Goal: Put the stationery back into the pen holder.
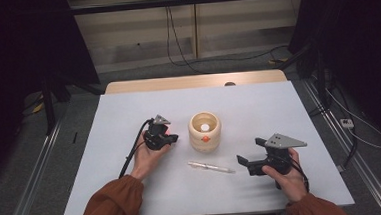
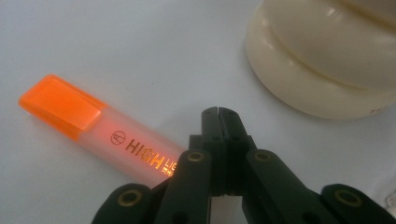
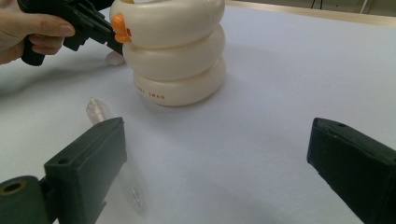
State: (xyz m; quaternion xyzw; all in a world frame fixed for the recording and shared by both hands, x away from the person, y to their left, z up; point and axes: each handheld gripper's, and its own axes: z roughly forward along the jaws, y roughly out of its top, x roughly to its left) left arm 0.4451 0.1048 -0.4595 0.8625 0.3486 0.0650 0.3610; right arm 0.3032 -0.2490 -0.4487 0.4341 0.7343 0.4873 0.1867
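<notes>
Cream holder (image 1: 205,131), ring-stacked with an orange beak, stands mid-bench (image 1: 258,103) in the high view. Left claw (image 1: 169,138), in the person's left hand (image 1: 149,157), lies just left of the holder, tips toward it. Right claw (image 1: 248,160), in the right hand (image 1: 285,174), sits low right, jaws spread and holding nothing. A clear pen (image 1: 211,167) lies flat between the two hands, in front of the holder.

Left gripper view: left claw (image 2: 218,112) has its jaws pressed together with nothing between them. An orange highlighter (image 2: 100,130) lies on the bench (image 2: 116,46) under and left of the jaws; whether they touch it cannot be told. Holder (image 2: 322,70) at upper right, close by.

Right gripper view: right claw (image 3: 217,154) wide apart, empty. Pen (image 3: 98,112) beside its left jaw. Holder (image 3: 175,51) ahead, the left claw (image 3: 109,39) at its beak.
</notes>
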